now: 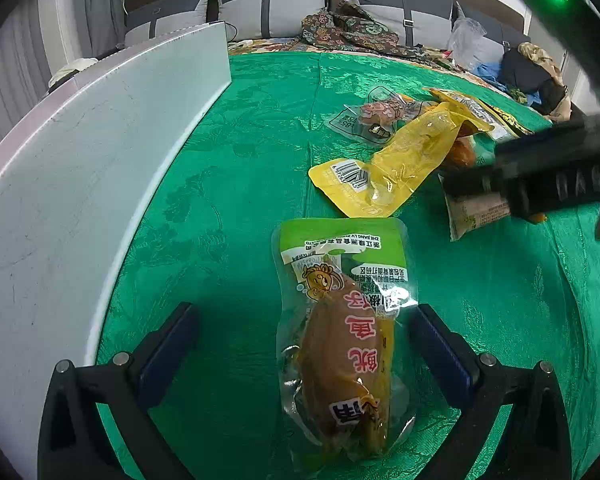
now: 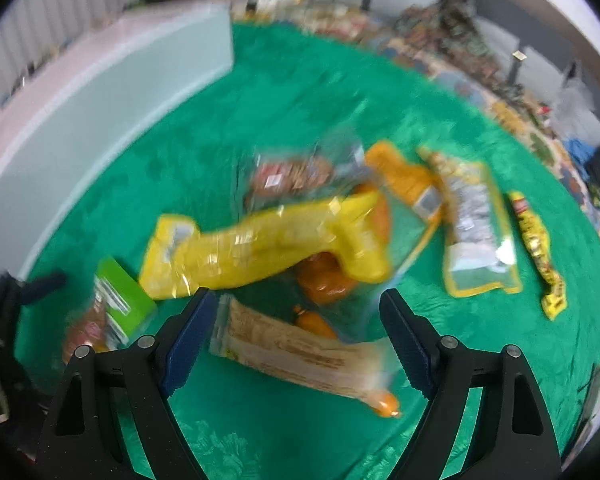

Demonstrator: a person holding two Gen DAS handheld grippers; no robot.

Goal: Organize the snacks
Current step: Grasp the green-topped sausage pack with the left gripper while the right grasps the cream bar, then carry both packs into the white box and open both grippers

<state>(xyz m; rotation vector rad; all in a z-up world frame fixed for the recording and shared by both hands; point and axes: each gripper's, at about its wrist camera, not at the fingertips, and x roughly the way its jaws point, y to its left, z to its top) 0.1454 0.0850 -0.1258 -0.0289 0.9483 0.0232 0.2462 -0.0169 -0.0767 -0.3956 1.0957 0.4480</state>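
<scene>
At nine o'clock in my left wrist view a white board (image 1: 80,168) stands on edge along the green cloth (image 1: 236,184). My left gripper (image 1: 304,344) is spread wide and grips nothing; the green-topped packet (image 1: 340,320) lies flat between its fingers, nearer the right-hand one, and I cannot tell whether it touches. At one o'clock from that packet the long yellow packet (image 1: 396,160) lies slantwise, one end resting over a pile of clear and orange packets (image 1: 384,116). At three o'clock my right gripper (image 1: 472,186) reaches in over a pale wrapped bar (image 1: 476,214). The right wrist view is blurred. There the green-topped packet (image 2: 116,308) sits at nine o'clock, the yellow packet (image 2: 260,248) lies across the middle, and the pale bar (image 2: 300,352) lies between the wide-open fingers of the right gripper (image 2: 296,320), which have hold of nothing. An orange sausage (image 2: 384,404) peeks from under the bar's near end. Toward three o'clock lie a yellow-edged clear packet (image 2: 476,232) and a thin yellow stick packet (image 2: 536,248), just apart.
</scene>
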